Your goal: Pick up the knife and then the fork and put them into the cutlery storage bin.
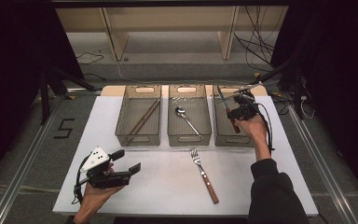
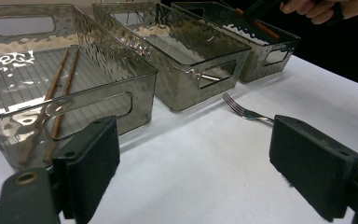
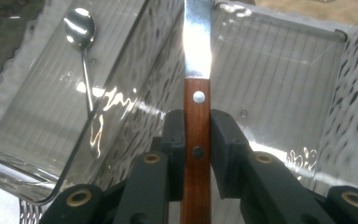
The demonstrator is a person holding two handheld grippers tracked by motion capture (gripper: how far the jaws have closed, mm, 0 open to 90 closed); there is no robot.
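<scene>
My right gripper (image 1: 235, 113) is shut on the brown wooden handle of a knife (image 1: 223, 103), held over the right clear bin (image 1: 233, 140). In the right gripper view the pads (image 3: 175, 135) clamp the handle, and the knife (image 3: 197, 60) points its steel blade away over the bin's floor. My left gripper (image 1: 127, 161) rests open near the table's front left, nothing between its jaws (image 2: 200, 154). A fork (image 1: 204, 175) with a wooden handle lies on the white table, its tines (image 2: 242, 110) toward the bins.
The left bin (image 1: 138, 138) holds a pair of chopsticks (image 1: 143, 117). The middle bin (image 1: 189, 138) holds a spoon (image 1: 186, 119), also seen in the right gripper view (image 3: 80, 28). Cables and wooden shelf legs lie beyond the table's far edge.
</scene>
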